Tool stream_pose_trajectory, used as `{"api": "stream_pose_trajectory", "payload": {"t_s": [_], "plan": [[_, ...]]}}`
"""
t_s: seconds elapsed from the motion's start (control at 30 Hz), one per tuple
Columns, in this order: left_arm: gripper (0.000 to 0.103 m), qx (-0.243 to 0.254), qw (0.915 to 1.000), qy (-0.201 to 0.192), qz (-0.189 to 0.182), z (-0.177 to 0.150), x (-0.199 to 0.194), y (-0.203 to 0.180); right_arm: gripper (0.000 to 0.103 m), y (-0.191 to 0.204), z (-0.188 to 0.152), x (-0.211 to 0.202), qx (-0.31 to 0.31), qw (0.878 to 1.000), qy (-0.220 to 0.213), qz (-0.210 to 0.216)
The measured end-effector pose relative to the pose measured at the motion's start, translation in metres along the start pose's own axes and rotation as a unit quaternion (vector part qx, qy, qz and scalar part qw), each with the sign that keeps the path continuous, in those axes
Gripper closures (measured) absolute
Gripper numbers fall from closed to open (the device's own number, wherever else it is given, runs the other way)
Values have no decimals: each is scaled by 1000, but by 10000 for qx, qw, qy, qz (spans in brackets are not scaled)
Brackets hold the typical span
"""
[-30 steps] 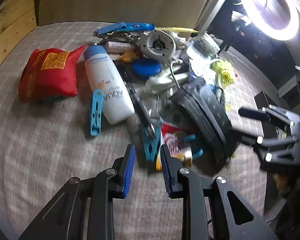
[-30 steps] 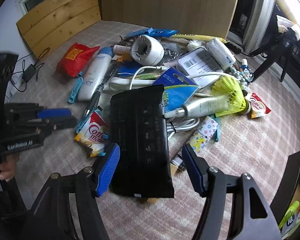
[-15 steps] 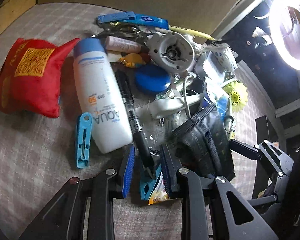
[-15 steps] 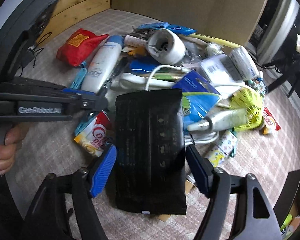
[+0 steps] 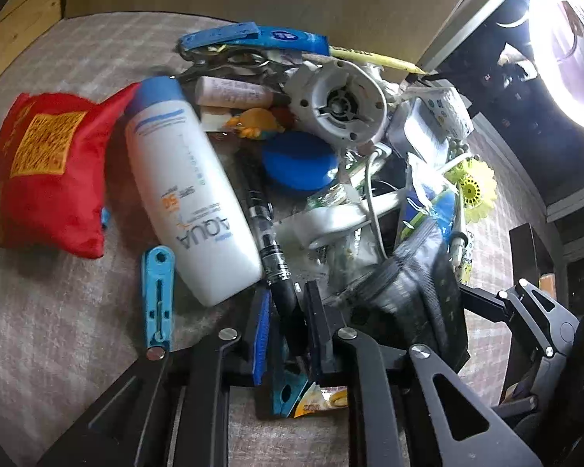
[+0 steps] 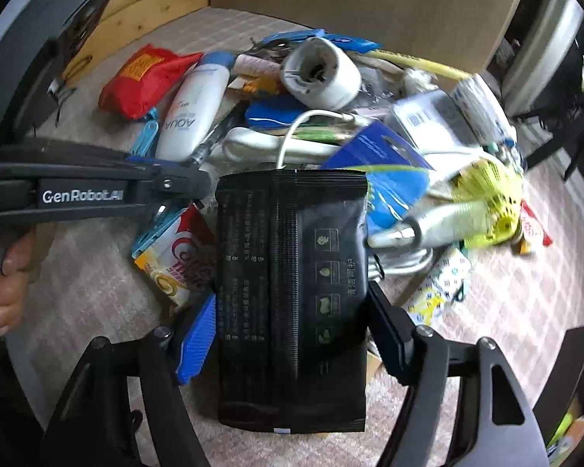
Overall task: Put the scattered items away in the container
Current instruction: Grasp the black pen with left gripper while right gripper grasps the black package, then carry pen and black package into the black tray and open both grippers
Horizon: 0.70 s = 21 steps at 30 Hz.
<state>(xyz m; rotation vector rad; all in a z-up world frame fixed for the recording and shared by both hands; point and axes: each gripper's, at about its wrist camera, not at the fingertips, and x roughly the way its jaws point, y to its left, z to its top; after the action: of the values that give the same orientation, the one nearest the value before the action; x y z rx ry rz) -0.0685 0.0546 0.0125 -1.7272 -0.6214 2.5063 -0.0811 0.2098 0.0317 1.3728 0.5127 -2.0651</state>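
A heap of small items lies on a grey checked cloth [image 5: 58, 330]. My left gripper [image 5: 286, 323] has its jaws narrowly apart around the near end of a black pen [image 5: 266, 229] that lies beside a white AQUA bottle [image 5: 190, 202]. It also shows in the right wrist view [image 6: 198, 183]. My right gripper [image 6: 292, 330] is open, its jaws either side of a black wipes pack [image 6: 292, 284], touching or nearly so. The pack shows in the left wrist view [image 5: 416, 295] too. A dark box edge [image 6: 568, 385], perhaps the container, shows at lower right.
A red pouch [image 5: 46, 163], blue clothespin [image 5: 157, 295], white round device [image 5: 336, 107], blue disc [image 5: 299, 159], yellow shuttlecock [image 6: 490, 194], coffee sachet [image 6: 179, 260] and white cable [image 6: 303, 144] crowd the heap. A cardboard wall [image 6: 370, 7] stands behind.
My left gripper moved forward into the heap until its jaws straddle the pen's near end. My right gripper closed in lower over the black pack. The left hand now crosses the right wrist view.
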Motion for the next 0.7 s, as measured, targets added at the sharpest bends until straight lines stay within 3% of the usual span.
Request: {"api": "stream_pose_trajectory", "payload": {"t_s": [0.33,0.7], "plan": [[93,-105,9994,-264,-187,-15,-40,12,34,-30,-12,-34,657,9959,-256,570],[93,65,9981,-569,-238,-19,-70,-5,34,-42,-29,-66,1044,9917,-601,443]]}}
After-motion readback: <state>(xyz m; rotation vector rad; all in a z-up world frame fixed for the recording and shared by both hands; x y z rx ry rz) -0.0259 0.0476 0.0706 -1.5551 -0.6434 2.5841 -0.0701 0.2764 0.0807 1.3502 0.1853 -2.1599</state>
